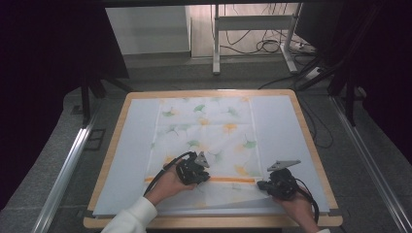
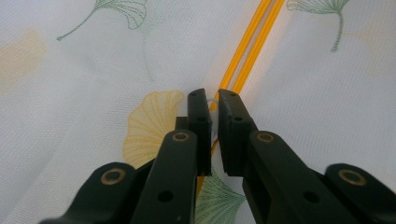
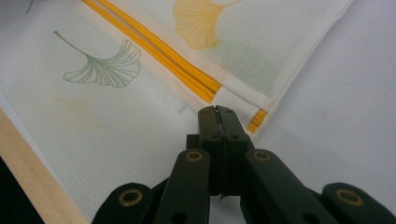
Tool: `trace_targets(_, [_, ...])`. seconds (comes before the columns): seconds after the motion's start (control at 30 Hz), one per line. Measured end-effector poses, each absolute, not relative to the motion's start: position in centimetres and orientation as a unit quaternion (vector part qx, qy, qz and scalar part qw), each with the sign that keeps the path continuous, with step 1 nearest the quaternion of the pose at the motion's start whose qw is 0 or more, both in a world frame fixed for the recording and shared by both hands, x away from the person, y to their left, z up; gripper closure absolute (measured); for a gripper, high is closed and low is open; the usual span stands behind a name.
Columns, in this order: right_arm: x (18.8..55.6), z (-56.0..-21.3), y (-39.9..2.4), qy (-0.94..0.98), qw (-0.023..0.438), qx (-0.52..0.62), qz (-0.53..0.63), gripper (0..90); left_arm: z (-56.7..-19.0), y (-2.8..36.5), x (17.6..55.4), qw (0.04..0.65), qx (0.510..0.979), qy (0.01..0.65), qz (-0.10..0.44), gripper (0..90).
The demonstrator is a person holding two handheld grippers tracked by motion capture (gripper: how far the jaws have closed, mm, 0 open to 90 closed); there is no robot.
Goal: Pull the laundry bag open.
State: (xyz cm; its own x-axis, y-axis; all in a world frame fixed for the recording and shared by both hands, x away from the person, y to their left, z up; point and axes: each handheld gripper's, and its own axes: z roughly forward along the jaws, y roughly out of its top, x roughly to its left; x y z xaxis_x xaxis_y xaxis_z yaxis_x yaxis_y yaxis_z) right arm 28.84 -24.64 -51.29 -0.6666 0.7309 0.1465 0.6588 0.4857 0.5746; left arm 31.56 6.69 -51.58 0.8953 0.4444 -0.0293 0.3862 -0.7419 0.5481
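So the bag (image 1: 204, 136), a white mesh one printed with green and yellow ginkgo leaves, lay flat in the middle of the bench (image 1: 109, 160), on a pale sheet (image 1: 131, 145) that covered most of the wooden top. An orange zipper (image 1: 228, 180) ran across it near the 6 o'clock end, with a strip of mesh past it toward the person.

Left tool (image 1: 203, 175) sat at about 7 o'clock from the bag's centre, right on the zipper line, held by the left hand (image 1: 167, 187) in a white sleeve (image 1: 131, 218). In the left gripper view, the left tool (image 2: 212, 100) had its jaws nearly closed, just a thin gap between them, and a small pale ring sat at the tips right where the zipper (image 2: 250, 42) met them. It looked like a pull ring, but I couldn't tell if the jaws actually had it pinched.

Right tool (image 1: 261, 185) was at about 5 o'clock, at the bag's near right corner, with the right hand (image 1: 299, 206) behind it. In the right gripper view, the right tool (image 3: 217, 112) had its jaws pressed fully together, with the tips on the white fabric right by the zipper (image 3: 154, 49) end, at the bag (image 3: 112, 121) edge. Seemed to have the fabric pinched there. The wooden edge of the bench (image 3: 32, 172) showed at 8 o'clock in that view.
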Motion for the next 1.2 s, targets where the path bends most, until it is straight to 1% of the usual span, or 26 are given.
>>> trace_targets(0.27, [29.0,-51.5,-25.0,0.851,0.043,0.418,0.316,89.6,-51.5,6.7,31.3,0.276,0.934,0.221,0.059,84.8])
trace_targets(1.2, [29.0,-51.5,-25.1,0.852,0.043,0.413,0.317,89.7,-51.5,9.9,31.0,0.268,0.93,0.244,0.064,84.9])
